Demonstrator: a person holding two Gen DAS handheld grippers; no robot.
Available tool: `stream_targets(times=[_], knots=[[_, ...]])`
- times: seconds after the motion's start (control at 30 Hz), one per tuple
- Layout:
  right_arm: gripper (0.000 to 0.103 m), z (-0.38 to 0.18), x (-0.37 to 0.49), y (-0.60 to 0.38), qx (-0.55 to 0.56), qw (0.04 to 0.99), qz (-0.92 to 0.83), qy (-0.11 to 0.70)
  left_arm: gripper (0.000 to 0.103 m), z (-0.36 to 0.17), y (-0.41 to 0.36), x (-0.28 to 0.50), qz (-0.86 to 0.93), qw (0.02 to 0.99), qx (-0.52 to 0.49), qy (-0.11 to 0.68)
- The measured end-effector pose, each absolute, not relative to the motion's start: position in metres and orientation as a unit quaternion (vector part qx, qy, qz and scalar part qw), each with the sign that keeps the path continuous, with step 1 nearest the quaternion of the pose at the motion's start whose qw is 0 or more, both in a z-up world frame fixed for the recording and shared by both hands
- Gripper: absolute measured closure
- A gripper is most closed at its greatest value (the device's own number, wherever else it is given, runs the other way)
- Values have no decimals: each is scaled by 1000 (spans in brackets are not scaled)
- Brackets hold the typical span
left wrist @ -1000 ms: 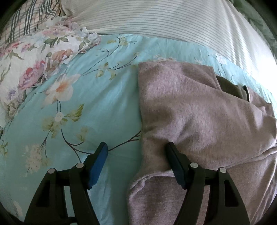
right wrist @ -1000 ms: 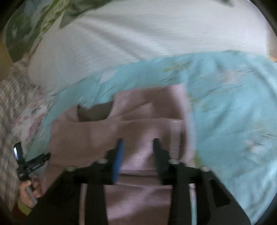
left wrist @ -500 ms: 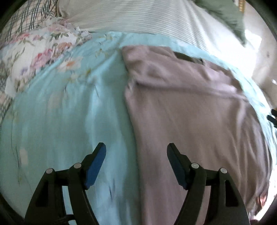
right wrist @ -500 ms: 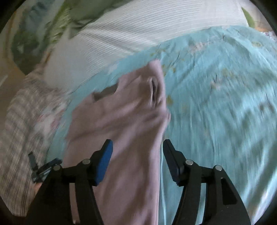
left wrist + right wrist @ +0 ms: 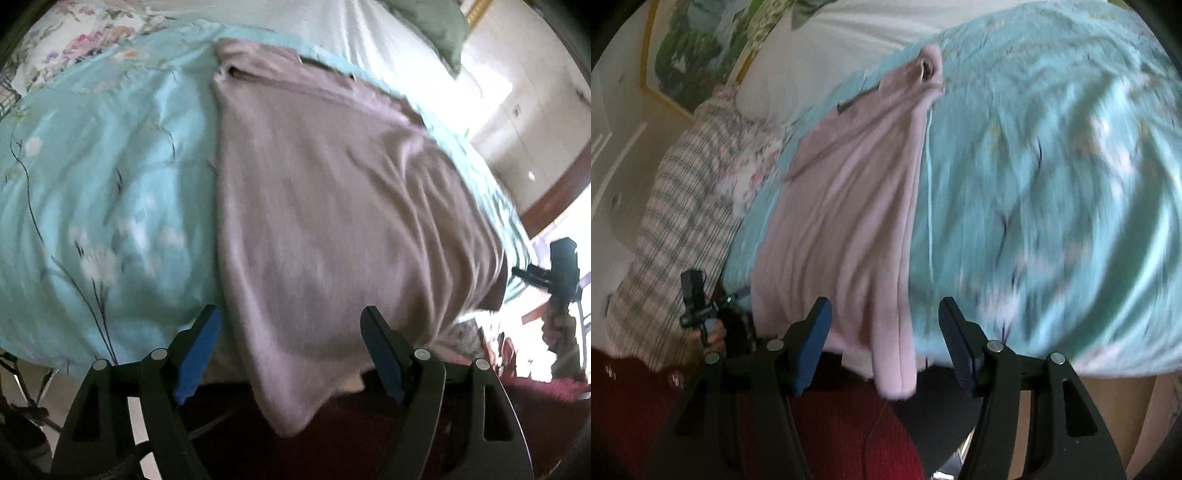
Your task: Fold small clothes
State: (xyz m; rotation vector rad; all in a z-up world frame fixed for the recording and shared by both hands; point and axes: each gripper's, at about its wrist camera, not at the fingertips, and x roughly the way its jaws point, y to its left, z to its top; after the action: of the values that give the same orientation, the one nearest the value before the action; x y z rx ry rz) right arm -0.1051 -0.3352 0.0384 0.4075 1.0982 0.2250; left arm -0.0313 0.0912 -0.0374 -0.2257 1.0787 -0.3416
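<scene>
A mauve-pink knit garment lies lengthwise on the turquoise floral bedspread, with its near corner hanging over the bed's front edge. It also shows in the right wrist view, its lower end drooping off the bed. My left gripper is open and empty, just in front of the hanging corner. My right gripper is open and empty, with the drooping end between its fingers but untouched. Each gripper shows small in the other's view: the right one and the left one.
A white striped pillow and a floral cloth lie at the far side of the bed. A plaid cloth lies at the left. Red fabric is below the bed edge. A framed picture hangs on the wall.
Both grippers have pulled back from the garment toward the bed's front edge. The right gripper, which was narrower on the garment, has opened wide. The garment now lies stretched out longer.
</scene>
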Motion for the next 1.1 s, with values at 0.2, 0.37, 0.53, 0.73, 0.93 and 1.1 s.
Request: stream_targets(times=[0.2, 0.37, 0.53, 0.73, 0.93, 1.1], knots=[[42, 5, -111, -325, 184, 806, 127, 548, 25, -60, 77, -37, -187, 807, -86, 553], [42, -13, -101, -320, 191, 798, 142, 554, 28, -73, 62, -31, -208, 792, -72, 570], [51, -22, -97, -309, 188, 796, 171, 550, 39, -81, 63, -29, -209, 794, -65, 568], [93, -9, -104, -304, 200, 800, 204, 528, 99, -74, 84, -41, -216, 803, -86, 549], [93, 34, -96, -302, 243, 820, 252, 453, 100, -19, 86, -51, -262, 836, -116, 468], [93, 69, -70, -312, 269, 845, 258, 384, 100, 32, 103, -30, -251, 873, -149, 392]])
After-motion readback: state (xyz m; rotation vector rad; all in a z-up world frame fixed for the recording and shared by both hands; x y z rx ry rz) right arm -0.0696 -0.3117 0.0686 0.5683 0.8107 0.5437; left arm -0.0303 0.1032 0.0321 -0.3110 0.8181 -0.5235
